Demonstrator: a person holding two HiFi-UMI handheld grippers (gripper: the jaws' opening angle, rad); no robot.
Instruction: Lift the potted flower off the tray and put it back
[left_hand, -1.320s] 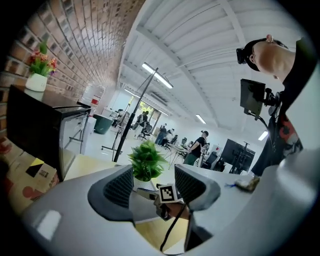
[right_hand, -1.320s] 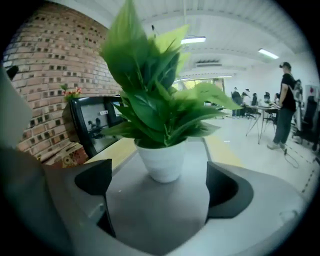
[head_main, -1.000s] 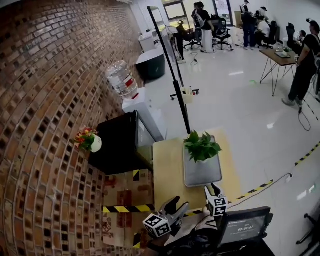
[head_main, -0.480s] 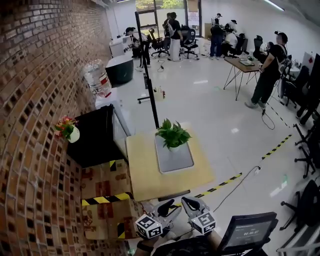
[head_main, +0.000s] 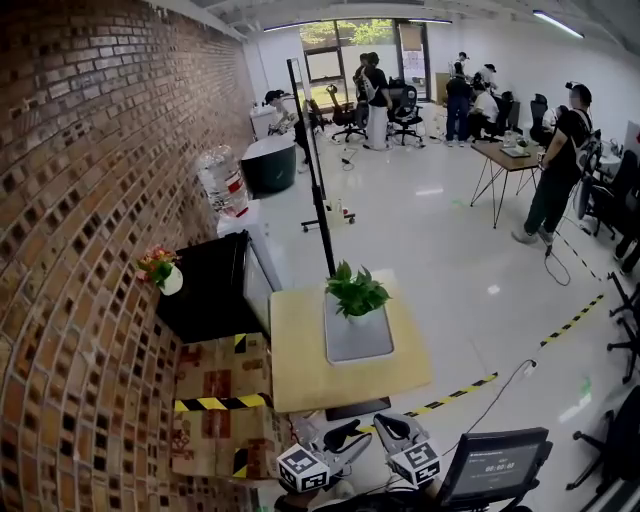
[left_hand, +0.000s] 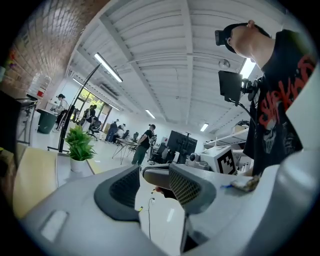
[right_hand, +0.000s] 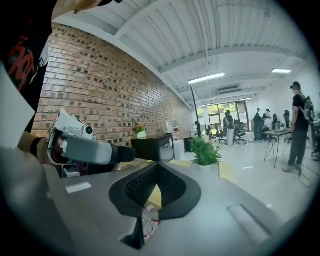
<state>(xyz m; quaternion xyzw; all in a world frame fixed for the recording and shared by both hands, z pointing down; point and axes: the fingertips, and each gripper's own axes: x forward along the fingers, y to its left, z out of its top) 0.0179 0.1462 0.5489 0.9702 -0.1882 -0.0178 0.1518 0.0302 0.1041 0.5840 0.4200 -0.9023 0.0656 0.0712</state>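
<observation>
Head view, starting with what's closest: the left gripper (head_main: 352, 432) and right gripper (head_main: 386, 427) hang side by side just short of the near edge of the table (head_main: 300, 375), noses angled in toward each other.

The left gripper's jaws are partway apart and closing. Nothing's gripped between them; you only see the nose of the other gripper past the gap. The right gripper is pinched completely shut on nothing, with just a sliver of yellow tabletop showing behind the pads.

Going out from the grippers, the tray (head_main: 360, 345) comes next. It lies lengthwise, long side running straight away from them, and its near end is bare.

The potted flower (head_main: 357, 292) stands upright at the far end of the tray, so it's the whole tray length away, dead ahead and a bit above where the jaws point.

Neither hand looks clearly nearer to me. What differs is the aim:
- In the right gripper view the pot sits just right of the jaw line, so that one's nearly lined up.
- In the left gripper view the pot is way off to the left of the jaws, so that gripper is pointing across rather than at it.

My guess is both need to reach forward over the tray, and the right one has to open up before it can take the pot.
</observation>
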